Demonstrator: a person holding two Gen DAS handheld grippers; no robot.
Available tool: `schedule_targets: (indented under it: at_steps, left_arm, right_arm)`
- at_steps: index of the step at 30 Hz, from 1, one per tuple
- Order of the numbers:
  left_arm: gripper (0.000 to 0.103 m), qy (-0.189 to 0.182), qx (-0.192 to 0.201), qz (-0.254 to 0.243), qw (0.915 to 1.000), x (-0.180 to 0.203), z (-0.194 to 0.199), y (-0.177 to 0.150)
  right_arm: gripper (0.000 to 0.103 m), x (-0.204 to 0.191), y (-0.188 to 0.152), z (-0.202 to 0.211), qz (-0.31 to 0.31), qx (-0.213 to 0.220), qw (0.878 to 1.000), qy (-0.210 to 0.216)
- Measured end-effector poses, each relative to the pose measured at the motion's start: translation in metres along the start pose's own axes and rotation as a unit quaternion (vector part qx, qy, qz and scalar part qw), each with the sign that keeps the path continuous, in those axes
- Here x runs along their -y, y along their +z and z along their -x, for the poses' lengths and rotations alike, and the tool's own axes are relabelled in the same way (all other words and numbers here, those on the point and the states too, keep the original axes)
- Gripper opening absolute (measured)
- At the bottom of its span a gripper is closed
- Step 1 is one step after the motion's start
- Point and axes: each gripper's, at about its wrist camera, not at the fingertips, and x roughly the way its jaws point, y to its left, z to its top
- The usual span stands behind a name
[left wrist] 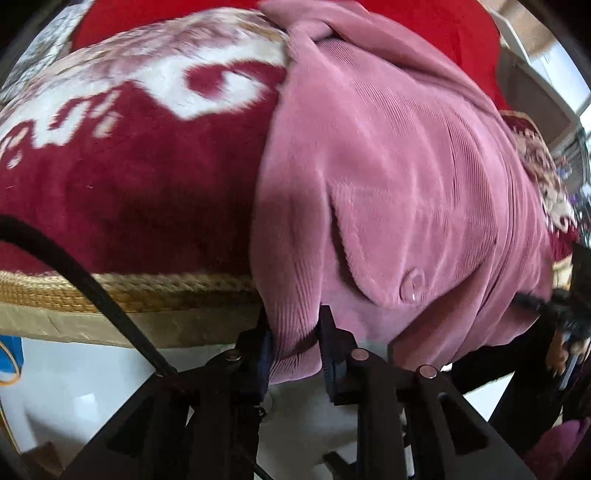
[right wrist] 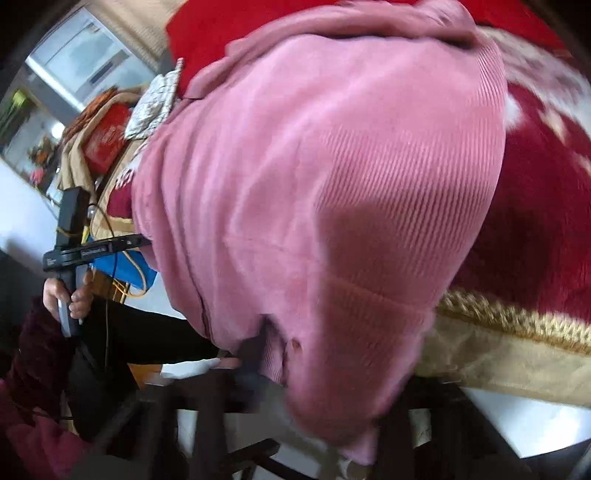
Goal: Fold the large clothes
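A large pink corduroy garment [left wrist: 399, 177] with a round button [left wrist: 413, 283] lies across a red and white patterned blanket [left wrist: 129, 177] and hangs over its near edge. My left gripper [left wrist: 295, 350] is shut on the garment's lower hem at the blanket's gold-trimmed edge. In the right wrist view the same garment [right wrist: 314, 177] drapes over my right gripper [right wrist: 317, 369], which pinches its lower edge; its fingers are mostly hidden by the cloth. The left gripper also shows in the right wrist view [right wrist: 136, 242], held by a hand at the garment's left side.
The blanket's gold braid edge [left wrist: 110, 291] runs along the front, with white floor [left wrist: 74, 387] below. A bright red cloth [right wrist: 207, 29] lies at the back. A red box [right wrist: 105, 140] and clutter sit at the far left. Dark trousers [right wrist: 147, 339] stand near.
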Motion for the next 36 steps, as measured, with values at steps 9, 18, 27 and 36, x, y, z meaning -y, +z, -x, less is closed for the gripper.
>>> schedule_targets:
  at_steps: [9, 18, 27, 36]
  left_arm:
    - [0.043, 0.009, -0.022, 0.018, 0.9996, -0.003, -0.009, 0.000]
    - [0.009, -0.054, 0.007, -0.024, 0.9983, 0.025, 0.010, 0.000]
    - [0.009, -0.206, 0.118, -0.028, 0.9711, 0.043, 0.091, 0.038]
    - [0.009, -0.221, 0.241, 0.006, 0.9449, 0.026, 0.164, 0.164]
  right_arm:
    - [0.022, 0.011, -0.003, -0.007, -0.064, -0.010, 0.998, 0.011]
    - [0.014, -0.027, 0.004, 0.036, -0.007, 0.057, 0.998, 0.040]
    - [0.014, -0.056, 0.054, 0.115, 0.027, 0.173, 0.981, 0.085]
    - [0.013, -0.012, 0.165, 0.144, -0.052, 0.279, 0.954, 0.092]
